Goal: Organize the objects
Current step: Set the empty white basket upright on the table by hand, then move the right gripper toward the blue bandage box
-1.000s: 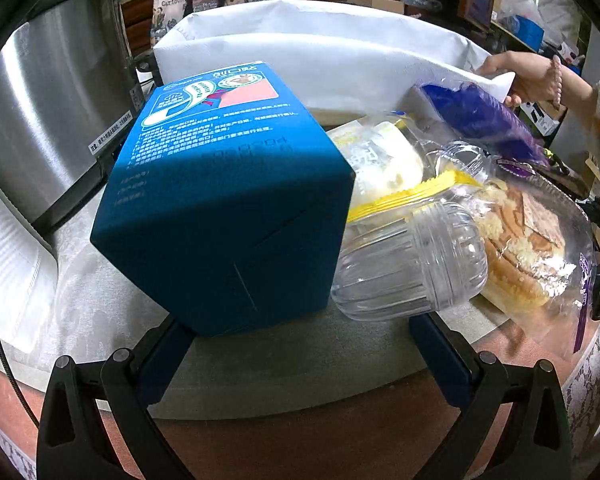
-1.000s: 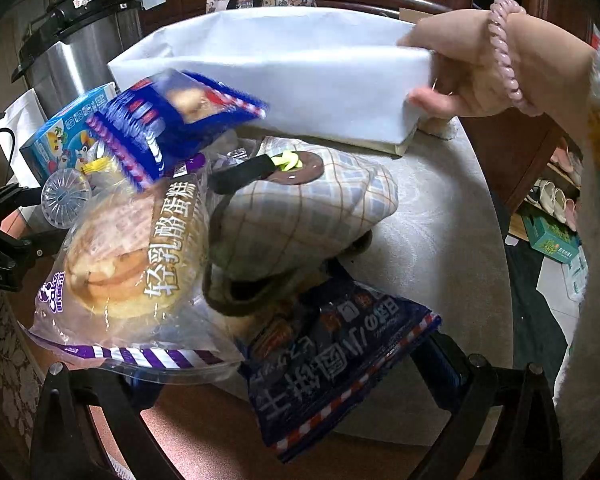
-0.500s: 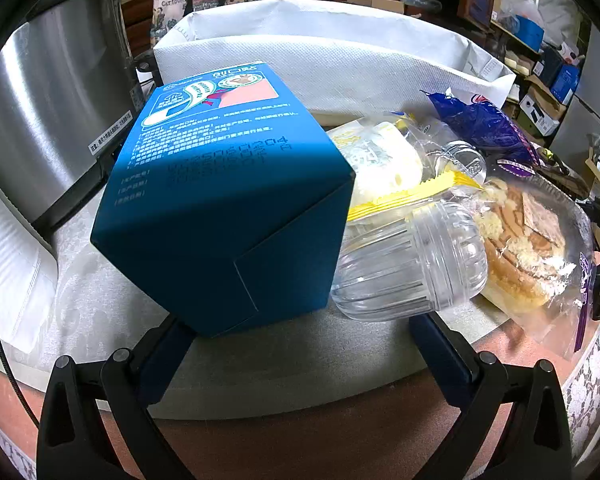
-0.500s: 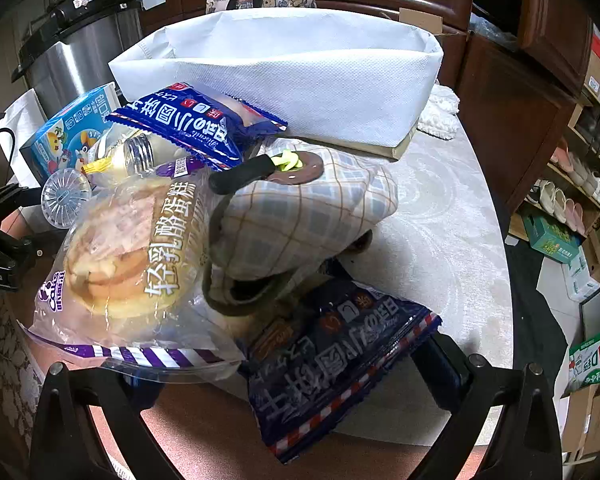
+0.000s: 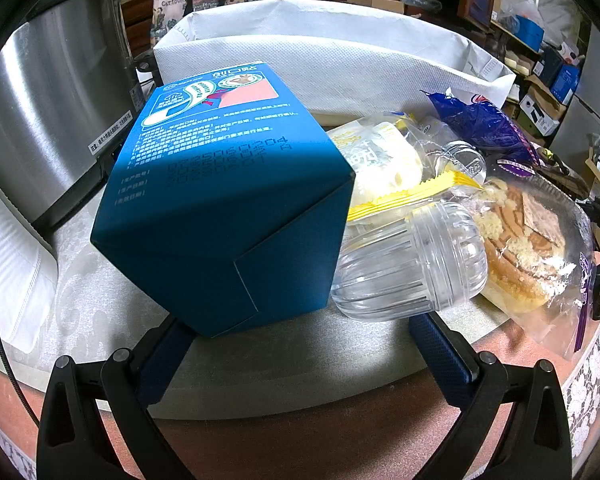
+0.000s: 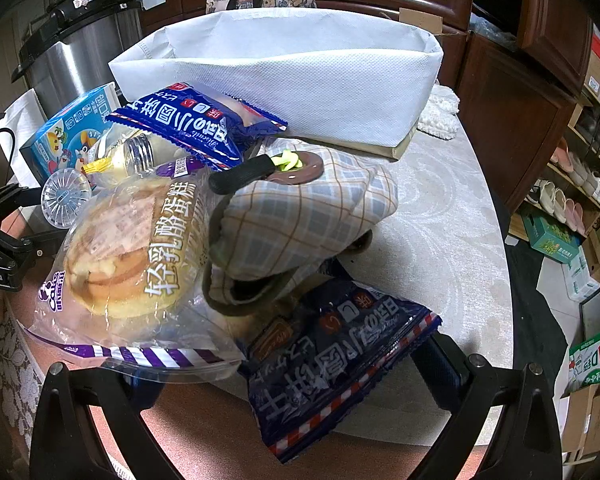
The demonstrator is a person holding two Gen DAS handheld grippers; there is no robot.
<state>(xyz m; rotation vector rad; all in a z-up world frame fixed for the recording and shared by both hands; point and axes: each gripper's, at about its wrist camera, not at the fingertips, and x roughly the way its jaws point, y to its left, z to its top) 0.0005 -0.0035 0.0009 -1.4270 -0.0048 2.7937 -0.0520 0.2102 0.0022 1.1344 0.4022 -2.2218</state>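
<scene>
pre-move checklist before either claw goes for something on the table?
1. Left claw open, nothing held: ok.
2. Right claw open, nothing held: ok.
3. Blue box between the left fingers' line, corner toward the camera: ok for approach, awkward grip face.
4. Clear jar lying on its side against the box, may roll: not ok.
5. White fabric bin open at top; contents: cannot tell.
6. Biscuit pack overhanging the table edge, tucked under the plaid pouch: not ok.
</scene>
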